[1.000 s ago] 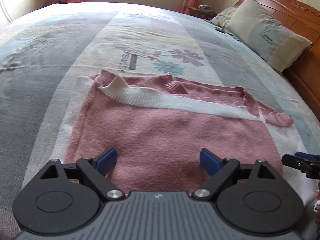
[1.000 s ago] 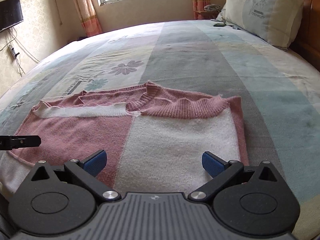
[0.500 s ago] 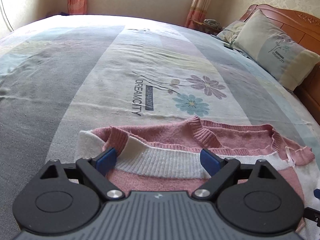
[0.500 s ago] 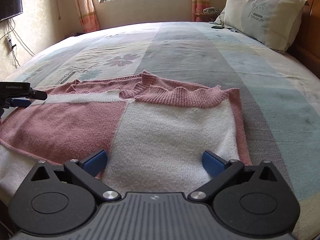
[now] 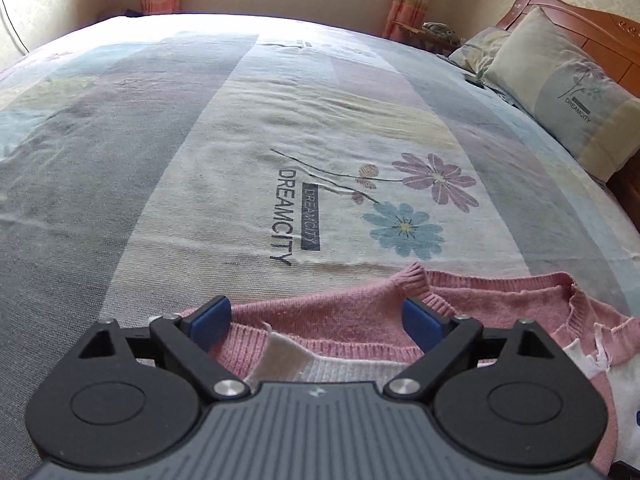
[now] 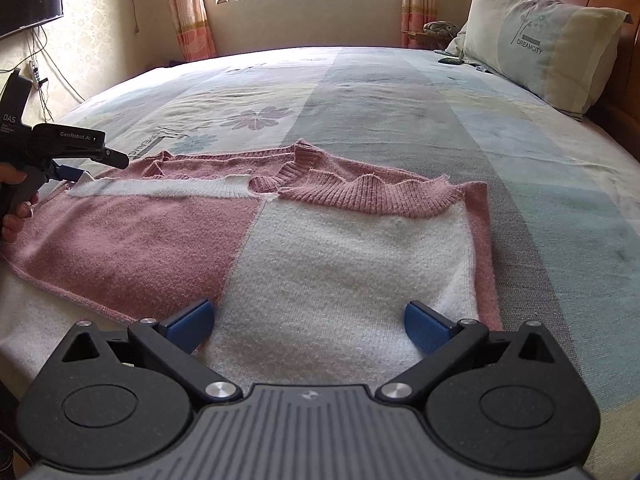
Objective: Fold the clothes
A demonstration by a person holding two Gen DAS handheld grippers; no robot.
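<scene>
Your sweater (image 6: 280, 248), a pink and white knit, lies spread flat on the bed (image 6: 400, 92), its ribbed edge (image 6: 372, 196) towards the far side. Your left gripper (image 5: 316, 320) stands with its jaws wide over the far-left corner, nothing pinched; your right gripper (image 6: 308, 320) hovers equally wide over the white panel, gripping nothing. Expect soft, light, stretchy fabric that sags and drags. You would probably do best to pinch both layers at the ribbed corners, not the loose middle.
</scene>
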